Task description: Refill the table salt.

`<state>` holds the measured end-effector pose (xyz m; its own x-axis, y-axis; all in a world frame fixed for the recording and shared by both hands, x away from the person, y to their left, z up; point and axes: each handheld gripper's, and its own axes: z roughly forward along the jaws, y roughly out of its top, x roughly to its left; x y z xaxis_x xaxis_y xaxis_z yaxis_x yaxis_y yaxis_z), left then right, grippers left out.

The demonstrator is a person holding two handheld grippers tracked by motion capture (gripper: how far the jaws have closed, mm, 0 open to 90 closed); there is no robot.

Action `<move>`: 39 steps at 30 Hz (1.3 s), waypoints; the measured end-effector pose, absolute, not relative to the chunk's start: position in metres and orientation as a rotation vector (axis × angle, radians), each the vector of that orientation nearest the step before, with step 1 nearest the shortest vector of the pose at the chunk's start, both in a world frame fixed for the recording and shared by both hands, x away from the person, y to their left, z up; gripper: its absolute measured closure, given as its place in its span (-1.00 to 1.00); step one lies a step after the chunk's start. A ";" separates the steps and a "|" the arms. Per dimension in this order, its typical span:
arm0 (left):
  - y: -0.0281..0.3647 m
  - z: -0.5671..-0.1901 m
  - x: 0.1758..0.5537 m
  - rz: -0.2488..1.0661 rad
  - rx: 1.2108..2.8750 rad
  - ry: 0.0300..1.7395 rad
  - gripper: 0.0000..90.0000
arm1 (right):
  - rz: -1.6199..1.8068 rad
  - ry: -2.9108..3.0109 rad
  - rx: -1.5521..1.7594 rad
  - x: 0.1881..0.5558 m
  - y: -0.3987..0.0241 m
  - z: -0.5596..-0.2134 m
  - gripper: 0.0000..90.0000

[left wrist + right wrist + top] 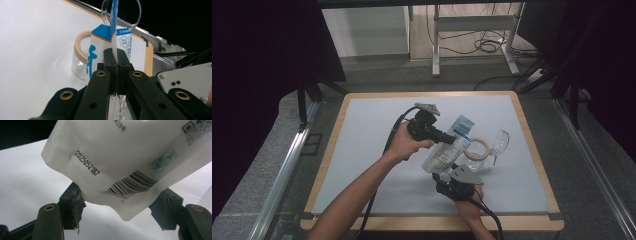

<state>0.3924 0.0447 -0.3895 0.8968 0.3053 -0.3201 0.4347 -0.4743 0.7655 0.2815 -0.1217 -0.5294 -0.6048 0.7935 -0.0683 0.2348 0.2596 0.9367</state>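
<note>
i hold pouch [447, 145] up off table [362, 150]. left gripper [116, 56] pinches pouch top edge. right gripper [120, 207] spread wide round pouch bottom corner, no squeeze yet. jar [477, 150] lies just behind pouch. pouring not begun.

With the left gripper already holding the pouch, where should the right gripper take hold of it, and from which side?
Probably the bottom corner of the pouch, approached from below. The left gripper is shut on the thin flat side seam, so the pouch hangs tilted with its lower corner pointing down between the open right gripper pads. That corner looks flat and narrow enough to pinch across its two faces.
</note>
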 end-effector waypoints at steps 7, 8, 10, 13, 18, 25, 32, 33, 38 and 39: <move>0.031 -0.382 0.401 -0.178 2.147 0.522 1.00 | 1.360 1.924 0.991 0.283 -0.122 -0.528 -0.23; 0.029 -0.382 0.403 -0.181 2.151 0.521 1.00 | 1.358 1.911 0.998 0.282 -0.121 -0.529 -0.23; 0.027 -0.381 0.405 -0.185 2.165 0.514 1.00 | 1.356 1.885 1.014 0.282 -0.121 -0.529 -0.23; 0.022 -0.380 0.408 -0.194 2.184 0.502 1.00 | 1.351 1.862 1.037 0.282 -0.120 -0.529 -0.22; 0.017 -0.380 0.413 -0.195 2.212 0.496 1.00 | 1.341 1.849 1.047 0.284 -0.120 -0.529 -0.21; 0.007 -0.382 0.421 -0.190 2.236 0.501 1.00 | 1.349 1.831 1.105 0.286 -0.119 -0.529 -0.19; -0.003 -0.382 0.426 -0.178 2.262 0.504 1.00 | 1.367 1.811 1.181 0.292 -0.117 -0.530 -0.19; -0.004 -0.382 0.427 -0.176 2.267 0.504 1.00 | 1.369 1.809 1.184 0.293 -0.117 -0.530 -0.19; -0.011 -0.381 0.428 -0.172 2.277 0.503 1.00 | 1.377 1.802 1.208 0.296 -0.118 -0.528 -0.19; -0.012 -0.381 0.429 -0.170 2.279 0.503 1.00 | 1.380 1.799 1.215 0.297 -0.118 -0.528 -0.19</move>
<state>0.4288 -0.0122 -0.3814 0.9128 0.3025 -0.2743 0.4069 -0.6171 0.6735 0.2969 -0.1178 -0.5279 -0.4312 0.8977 0.0903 0.3195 0.0583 0.9458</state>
